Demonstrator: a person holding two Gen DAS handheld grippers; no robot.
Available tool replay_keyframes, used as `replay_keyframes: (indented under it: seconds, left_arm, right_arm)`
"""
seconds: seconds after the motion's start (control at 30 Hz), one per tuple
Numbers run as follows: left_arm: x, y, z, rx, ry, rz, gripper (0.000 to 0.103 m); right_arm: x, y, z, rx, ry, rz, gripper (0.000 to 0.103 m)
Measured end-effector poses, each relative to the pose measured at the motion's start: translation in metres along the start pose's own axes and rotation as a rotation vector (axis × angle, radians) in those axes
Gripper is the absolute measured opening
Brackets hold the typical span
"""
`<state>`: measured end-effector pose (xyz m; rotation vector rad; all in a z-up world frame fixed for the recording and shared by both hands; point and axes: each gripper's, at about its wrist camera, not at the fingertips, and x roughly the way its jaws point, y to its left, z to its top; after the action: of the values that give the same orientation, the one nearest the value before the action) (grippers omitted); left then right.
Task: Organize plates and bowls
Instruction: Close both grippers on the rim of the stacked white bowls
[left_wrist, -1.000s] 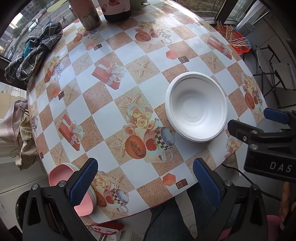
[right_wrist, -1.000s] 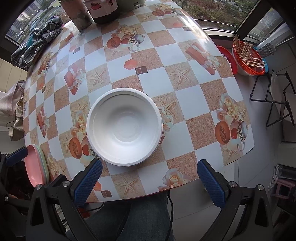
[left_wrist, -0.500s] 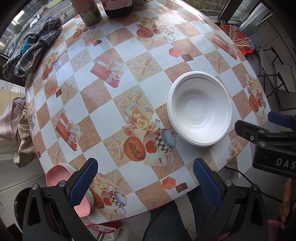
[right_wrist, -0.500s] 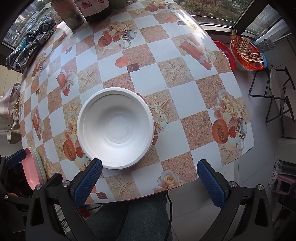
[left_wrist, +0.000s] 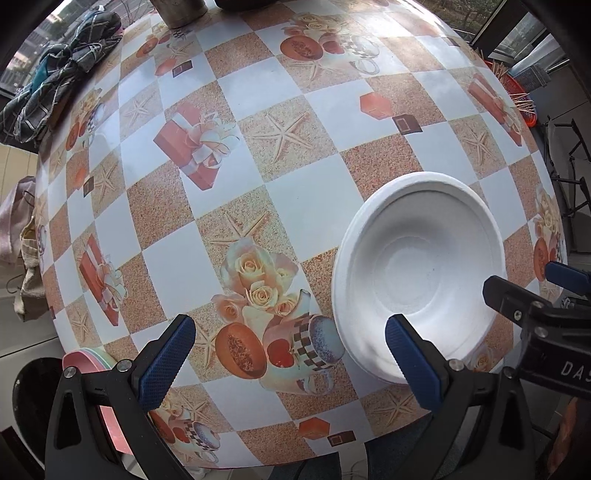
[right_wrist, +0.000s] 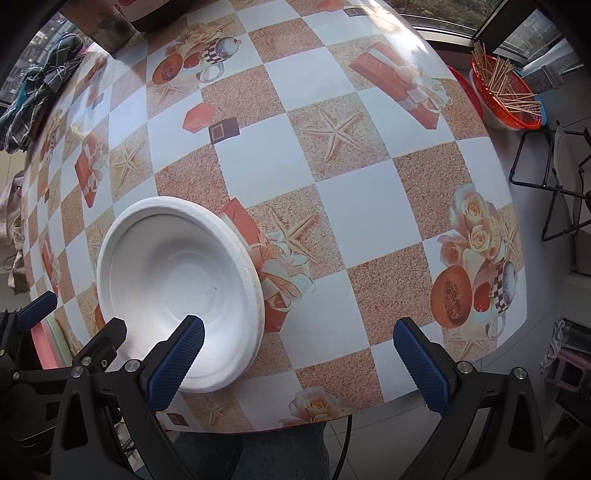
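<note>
1. The left gripper is held with its jaws spread wide, its blue pads well apart.
2. The right gripper is likewise held agape, nothing gripped.

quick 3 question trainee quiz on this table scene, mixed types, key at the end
1. True or false: the left claw is shut on the white bowl.
2. Multiple choice: the pink plates sit at the table's A) far edge B) near left edge C) centre.
3. Fill in: the orange basket beyond the table holds thin ____.

Key: 1 false, both claws are open and empty; 2 B; 3 sticks.
</note>
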<state>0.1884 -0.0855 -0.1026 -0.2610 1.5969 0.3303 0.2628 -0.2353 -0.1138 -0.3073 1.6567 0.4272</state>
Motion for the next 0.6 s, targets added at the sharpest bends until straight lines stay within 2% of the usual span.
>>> replay_keyframes:
  seconds: [0.3,0.47,0.6]
  left_arm:
    - [0.04,-0.006,0.011,-0.012,0.026,0.032,0.103]
    - [0.045,-0.01,0.01,0.01,-0.004,-0.007,0.103]
    - [0.052,-0.003,0.013,-0.03,0.026,-0.08,0.103]
  right_arm:
    - [0.047,-0.001,0.02,-0.051,0.071,-0.023,0.103]
    - [0.05,0.0,0.022,-0.064,0.069,-0.004,0.103]
    - [0.053,-0.004,0.024,-0.049,0.086,-0.004,0.103]
